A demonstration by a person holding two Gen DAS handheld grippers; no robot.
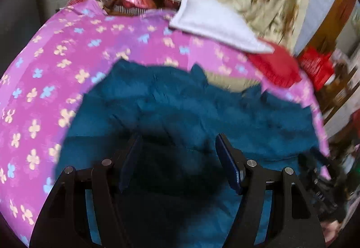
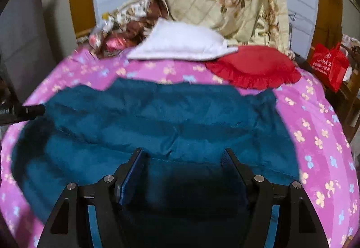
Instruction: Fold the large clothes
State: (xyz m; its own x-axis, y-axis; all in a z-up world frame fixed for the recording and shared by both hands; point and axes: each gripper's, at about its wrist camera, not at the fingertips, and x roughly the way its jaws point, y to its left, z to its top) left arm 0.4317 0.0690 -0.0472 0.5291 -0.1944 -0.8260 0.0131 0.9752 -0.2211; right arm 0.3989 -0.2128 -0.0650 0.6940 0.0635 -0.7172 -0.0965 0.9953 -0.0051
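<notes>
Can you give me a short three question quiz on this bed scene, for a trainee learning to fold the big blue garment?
1. True or false: the left claw is clamped on the teal garment.
2. Which lies on the pink flowered bedspread just beyond the garment? A, a red frilled cushion; B, a green towel; C, a black shoe.
3. Fill in: the red bag sits off the bed, past its ___ edge in the right wrist view.

Key:
1. False; both the left and right claw stand open above the fabric, nothing between the jaws.
2. A.
3. Right.
</notes>
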